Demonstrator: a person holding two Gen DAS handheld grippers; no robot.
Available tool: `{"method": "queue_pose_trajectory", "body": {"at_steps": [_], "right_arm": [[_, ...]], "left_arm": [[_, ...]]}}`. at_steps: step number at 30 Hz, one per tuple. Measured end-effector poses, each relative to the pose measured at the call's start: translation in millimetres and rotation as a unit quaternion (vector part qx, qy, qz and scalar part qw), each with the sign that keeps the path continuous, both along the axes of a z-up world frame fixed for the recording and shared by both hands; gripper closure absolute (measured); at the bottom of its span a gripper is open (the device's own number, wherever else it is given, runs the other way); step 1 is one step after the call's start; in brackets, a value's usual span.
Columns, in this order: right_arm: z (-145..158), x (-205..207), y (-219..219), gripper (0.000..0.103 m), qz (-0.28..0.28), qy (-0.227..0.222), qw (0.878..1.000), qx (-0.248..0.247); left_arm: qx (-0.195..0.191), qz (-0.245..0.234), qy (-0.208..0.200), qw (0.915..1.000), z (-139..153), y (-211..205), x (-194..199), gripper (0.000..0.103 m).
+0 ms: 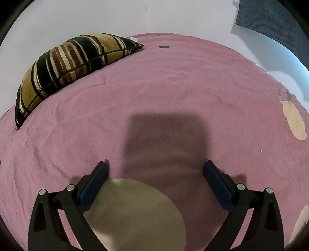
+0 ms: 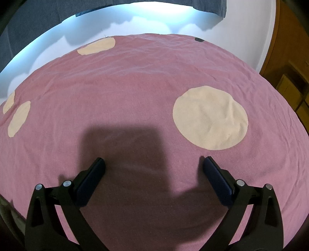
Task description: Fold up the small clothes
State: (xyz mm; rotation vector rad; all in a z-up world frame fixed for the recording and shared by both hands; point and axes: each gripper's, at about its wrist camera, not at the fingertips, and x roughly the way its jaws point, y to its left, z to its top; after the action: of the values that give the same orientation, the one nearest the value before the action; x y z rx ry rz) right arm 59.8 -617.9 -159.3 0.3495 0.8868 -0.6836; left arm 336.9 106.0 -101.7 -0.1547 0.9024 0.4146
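Your left tool (image 1: 155, 168) stood wide apart over the bed (image 1: 173, 92), holding nothing; your right tool (image 2: 153, 164) was equally wide and empty. Each cast a broad square shadow on the pink cover just ahead of its fingers.

Open room: in the left wrist view the cover lay bare from the tool to the bed's far edge, where it met a pale wall (image 1: 115, 17). A striped cushion (image 1: 63, 67) occupied the far left corner, and a small dark mark (image 1: 164, 47) sat near the far edge. In the right wrist view the cover ran clear to the far edge, with only shallow wrinkles across it.

View differences: only the left view showed the cushion and a large tan circle (image 1: 135, 212) of the cover's pattern beneath and between the tool's fingers. Only the right view showed a large cream circle (image 2: 210, 117) toward the right edge, smaller cream patches (image 2: 96, 46) at the far and left edges, and wooden furniture (image 2: 289, 77) beyond the right side.

Hidden or unclear: no small garment could be made out in either view, so its position cannot be told. A dark grey cloth (image 2: 38, 21) hung above the far edge, cut off by the lens rim; its kind could not be determined.
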Motion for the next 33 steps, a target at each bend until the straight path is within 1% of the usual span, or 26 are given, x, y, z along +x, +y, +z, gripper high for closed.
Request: {"method": "queue_pose_trajectory", "body": {"at_steps": [9, 33], "right_arm": [[-1, 12, 0, 0.002, 0.003, 0.003, 1.000, -0.002], [-1, 13, -2, 0.002, 0.005, 0.004, 1.000, -0.001]], "left_arm": [[0.000, 0.000, -0.001, 1.0000, 0, 0, 1, 0.004], [-0.006, 0.000, 0.005, 1.0000, 5, 0, 4, 0.004]]}}
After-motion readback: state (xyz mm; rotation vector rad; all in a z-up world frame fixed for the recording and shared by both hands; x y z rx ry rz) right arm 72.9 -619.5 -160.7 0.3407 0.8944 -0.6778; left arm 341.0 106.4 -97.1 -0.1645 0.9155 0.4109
